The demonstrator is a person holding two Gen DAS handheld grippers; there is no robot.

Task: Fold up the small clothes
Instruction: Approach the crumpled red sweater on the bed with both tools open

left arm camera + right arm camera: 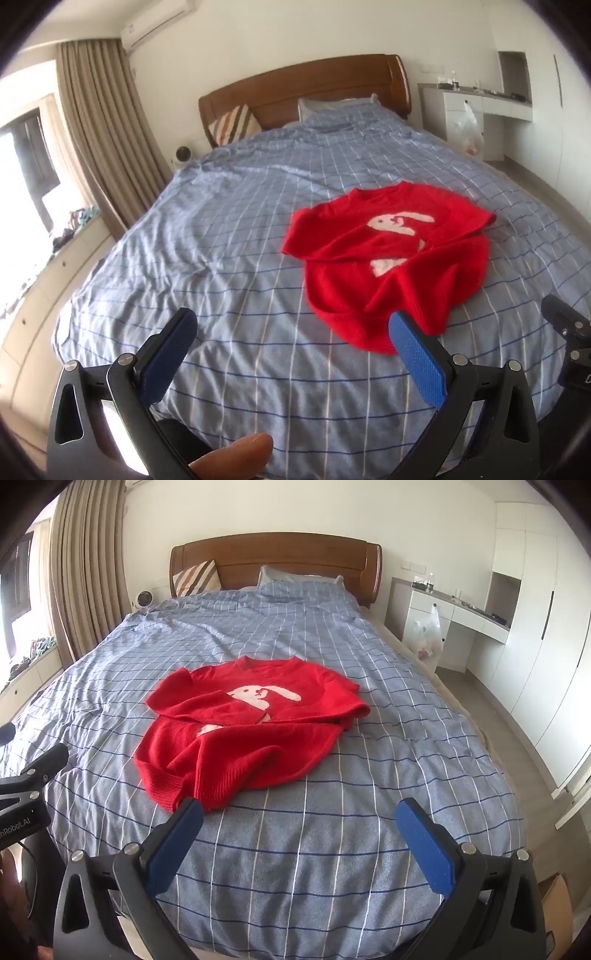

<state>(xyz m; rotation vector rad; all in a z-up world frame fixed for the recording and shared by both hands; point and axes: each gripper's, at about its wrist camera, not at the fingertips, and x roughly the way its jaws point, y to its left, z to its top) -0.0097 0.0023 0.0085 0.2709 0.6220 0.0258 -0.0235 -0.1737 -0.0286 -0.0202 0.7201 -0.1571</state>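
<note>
My left tool (pixel 291 328) is spread wide, both blue pads apart and holding nothing; it hovers above the near part of the bed (pixel 207 236), with its right pad just in front of the hem of the red sweater (pixel 391 258). My right tool (pixel 299 812) is likewise spread wide and holds nothing; its left pad sits just in front of the sweater's near hem, and its right pad is over bare bedcover. The red sweater (pixel 251 734) lies on the blue checked bedcover, roughly mid-bed, neck opening toward the wooden headboard (pixel 280 559). It is crumpled: both sleeves are drawn across the chest, partly covering a white rabbit motif (pixel 258 696), and the lower body is bunched into folds. A striped cushion (pixel 195 576) and a pillow (pixel 295 578) rest against the headboard. A white desk (pixel 454 616) stands beside the bed, with a plastic bag (pixel 430 635) hanging at its front.
</note>
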